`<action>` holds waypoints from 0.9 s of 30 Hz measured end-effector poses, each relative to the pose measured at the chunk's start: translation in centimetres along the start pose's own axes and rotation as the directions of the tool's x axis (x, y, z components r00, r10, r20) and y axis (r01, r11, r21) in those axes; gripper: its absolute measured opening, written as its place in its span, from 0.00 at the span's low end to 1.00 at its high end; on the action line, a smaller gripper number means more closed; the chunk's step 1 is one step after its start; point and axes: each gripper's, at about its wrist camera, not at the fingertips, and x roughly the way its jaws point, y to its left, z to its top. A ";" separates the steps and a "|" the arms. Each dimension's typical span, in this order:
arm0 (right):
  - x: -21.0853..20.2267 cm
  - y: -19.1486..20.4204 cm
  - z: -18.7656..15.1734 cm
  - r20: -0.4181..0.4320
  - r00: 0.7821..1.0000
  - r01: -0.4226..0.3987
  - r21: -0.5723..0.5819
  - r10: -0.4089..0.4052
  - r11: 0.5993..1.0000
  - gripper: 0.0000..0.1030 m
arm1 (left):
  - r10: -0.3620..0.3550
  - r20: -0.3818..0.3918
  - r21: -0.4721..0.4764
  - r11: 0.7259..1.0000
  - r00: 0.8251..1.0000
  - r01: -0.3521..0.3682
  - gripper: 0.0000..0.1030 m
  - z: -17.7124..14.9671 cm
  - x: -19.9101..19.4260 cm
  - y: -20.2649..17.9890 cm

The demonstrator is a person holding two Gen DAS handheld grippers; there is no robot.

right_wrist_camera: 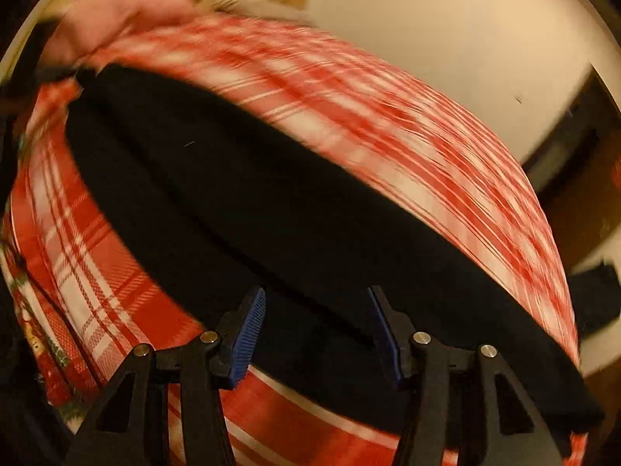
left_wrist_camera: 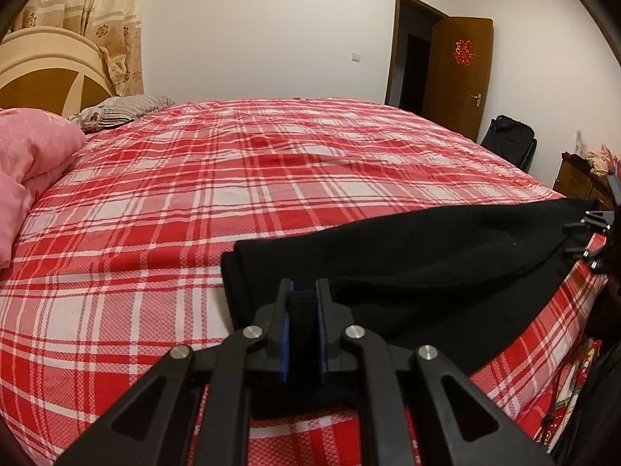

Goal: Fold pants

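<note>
**Black pants on the plaid bed, one end pinched, the other free**

A bed (left_wrist_camera: 194, 202) with a red and white plaid sheet fills most of the left wrist view. A white wall (left_wrist_camera: 264, 31) stands behind it, with a brown door (left_wrist_camera: 462, 73) open at the far right. A pink quilt (left_wrist_camera: 35, 155) is bunched at the far left, beside a striped pillow (left_wrist_camera: 124, 110).

The pants (left_wrist_camera: 407, 268), black and folded into a long band, lie across the near right part of the bed, along its near edge.

The left gripper (left_wrist_camera: 304, 303) is closed on a ribbed edge of the pants at their left end. The right gripper (right_wrist_camera: 316, 330) hovers over the pants' other end, its blue pads (right_wrist_camera: 248, 334) well apart and pinching nothing. The right wrist view is blurred.
</note>
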 end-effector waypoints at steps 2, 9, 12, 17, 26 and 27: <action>1.0 0.6 0.1 -0.022 1.000 0.012 -0.040 -0.013 0.999 0.53 | 0.007 -0.001 0.020 1.000 1.000 -0.007 0.11 0.0 0.2 -0.2; 2.3 -0.6 1.6 -0.020 0.999 -0.025 0.023 0.026 0.999 0.22 | 0.018 0.001 0.064 0.998 1.000 -0.018 0.11 0.4 0.5 -0.6; 1.9 -0.3 2.1 -0.005 1.000 -0.010 0.008 0.010 1.000 0.04 | 0.013 0.008 0.076 0.997 1.000 -0.014 0.11 0.8 0.4 -0.7; -2.1 -0.5 1.7 0.055 0.998 -0.029 0.005 0.029 1.000 0.03 | -0.011 0.037 0.101 0.995 0.999 0.007 0.11 1.3 -1.1 -0.9; -1.9 1.8 -1.9 -0.016 0.998 -0.067 -0.044 0.066 0.997 0.03 | -0.033 -0.010 0.089 0.995 0.999 0.034 0.11 -1.8 -1.2 -0.3; -1.9 1.8 -2.0 -0.017 0.997 -0.070 -0.039 0.069 0.997 0.03 | -0.033 -0.013 0.087 0.996 0.999 0.034 0.11 -2.1 -1.2 -0.2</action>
